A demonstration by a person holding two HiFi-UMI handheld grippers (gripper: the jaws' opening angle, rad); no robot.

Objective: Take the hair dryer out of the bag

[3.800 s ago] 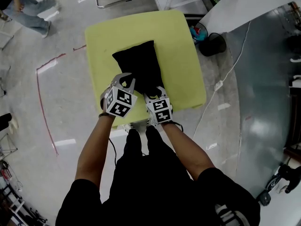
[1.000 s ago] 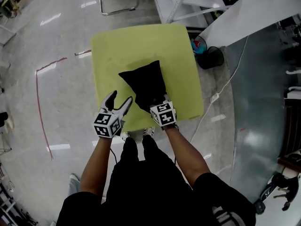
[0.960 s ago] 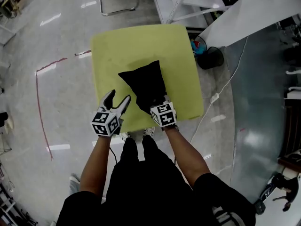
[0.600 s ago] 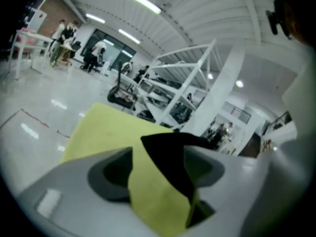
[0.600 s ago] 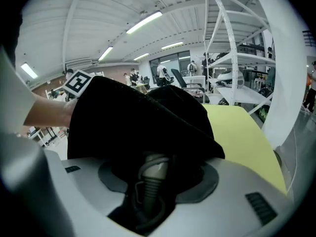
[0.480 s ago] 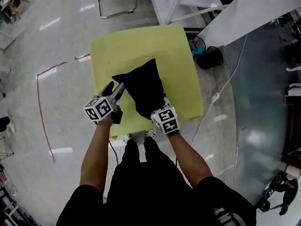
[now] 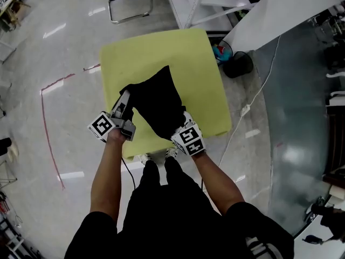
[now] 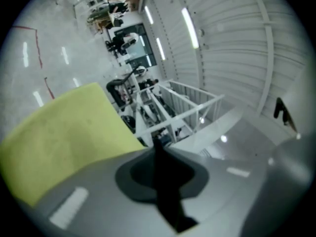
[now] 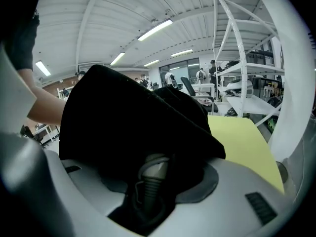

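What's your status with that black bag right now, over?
Left gripper just closed, pinching bag fabric. Right gripper clamps bag's near end; hair dryer grey cord end peeking out, not yet removed. Nothing in the way.

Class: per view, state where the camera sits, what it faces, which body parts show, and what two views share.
Head view: on head, steeply down at yellow table, bag; forearms, legs show.
Left gripper view: on left tool, along jaws that have just been closing on bag fabric; no body.
Right gripper view: on right tool, facing gripped bag; forearm shows.
Shared: bag, yellow table.
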